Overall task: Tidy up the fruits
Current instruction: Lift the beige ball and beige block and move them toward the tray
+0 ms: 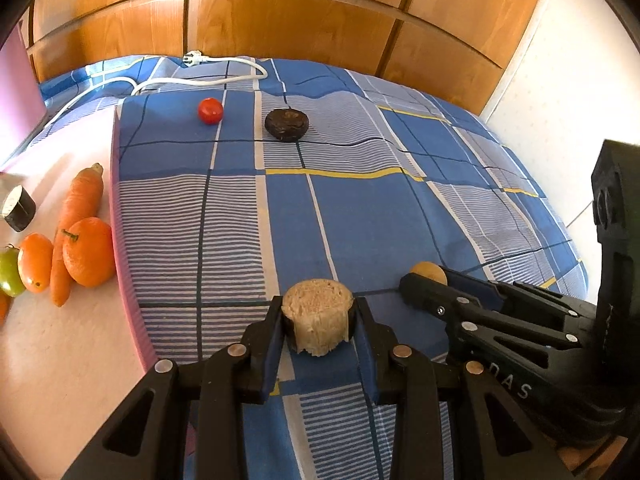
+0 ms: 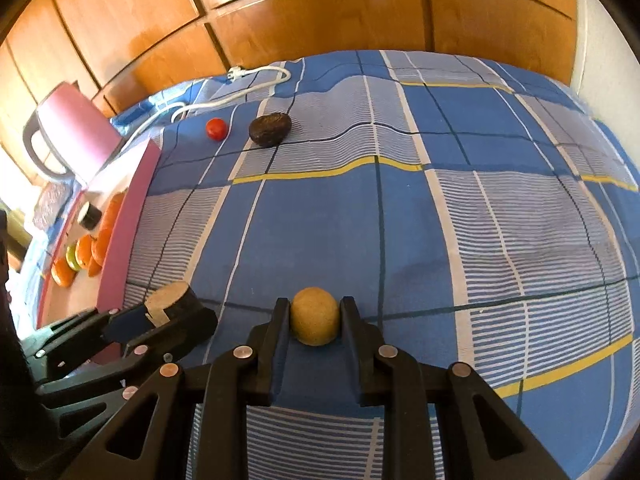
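Observation:
My left gripper (image 1: 318, 316) is shut on a tan cut chunk with dark skin (image 1: 317, 322), held over the blue checked bedspread (image 1: 360, 208). My right gripper (image 2: 315, 312) is shut on a round tan fruit (image 2: 315, 321). That fruit also shows in the left wrist view (image 1: 428, 272). A red tomato (image 1: 210, 111) and a dark avocado (image 1: 287, 124) lie on the bedspread far ahead. On the pink-edged white tray (image 1: 80, 352) at left lie a carrot (image 1: 76, 216), two oranges (image 1: 89, 252), a green fruit (image 1: 9, 272) and a small dark piece (image 1: 19, 208).
A white cable with plug (image 1: 192, 76) lies at the bed's far edge, before wooden wardrobe doors (image 1: 280, 20). A pink jug (image 2: 70, 132) stands behind the tray. The bed's right edge drops off by a white wall (image 1: 560, 80).

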{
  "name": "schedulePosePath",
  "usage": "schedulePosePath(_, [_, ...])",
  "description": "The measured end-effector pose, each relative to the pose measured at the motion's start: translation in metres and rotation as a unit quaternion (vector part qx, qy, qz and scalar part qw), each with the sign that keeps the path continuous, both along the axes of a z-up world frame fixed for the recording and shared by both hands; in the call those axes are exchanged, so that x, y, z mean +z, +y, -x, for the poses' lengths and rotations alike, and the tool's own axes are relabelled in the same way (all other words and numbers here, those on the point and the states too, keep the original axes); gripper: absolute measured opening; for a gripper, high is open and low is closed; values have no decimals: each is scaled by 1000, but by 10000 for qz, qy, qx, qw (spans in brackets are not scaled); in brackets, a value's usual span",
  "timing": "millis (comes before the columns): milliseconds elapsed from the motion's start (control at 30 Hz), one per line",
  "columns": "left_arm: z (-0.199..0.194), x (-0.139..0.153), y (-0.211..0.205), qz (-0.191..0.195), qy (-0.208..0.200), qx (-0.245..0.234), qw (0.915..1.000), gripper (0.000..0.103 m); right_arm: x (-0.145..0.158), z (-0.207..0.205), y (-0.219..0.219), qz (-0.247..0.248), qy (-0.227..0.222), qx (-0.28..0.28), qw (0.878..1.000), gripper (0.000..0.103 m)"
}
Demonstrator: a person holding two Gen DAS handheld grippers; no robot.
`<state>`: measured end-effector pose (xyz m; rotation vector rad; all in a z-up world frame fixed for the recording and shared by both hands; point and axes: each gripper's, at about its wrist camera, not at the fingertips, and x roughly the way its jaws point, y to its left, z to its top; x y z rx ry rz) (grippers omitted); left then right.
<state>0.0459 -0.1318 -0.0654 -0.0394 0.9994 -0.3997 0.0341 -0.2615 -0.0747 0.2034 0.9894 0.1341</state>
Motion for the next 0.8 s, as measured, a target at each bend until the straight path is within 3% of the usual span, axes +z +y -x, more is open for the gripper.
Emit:
schedulePosePath(533, [10,6,3,-56,-137,-5,9999,33,1,7,-2,-85,25,-191,9998,25])
schedulePosePath(800, [18,19,5,-68,-418,2,9991,33,2,14,0,-1,-39,-129,9999,25])
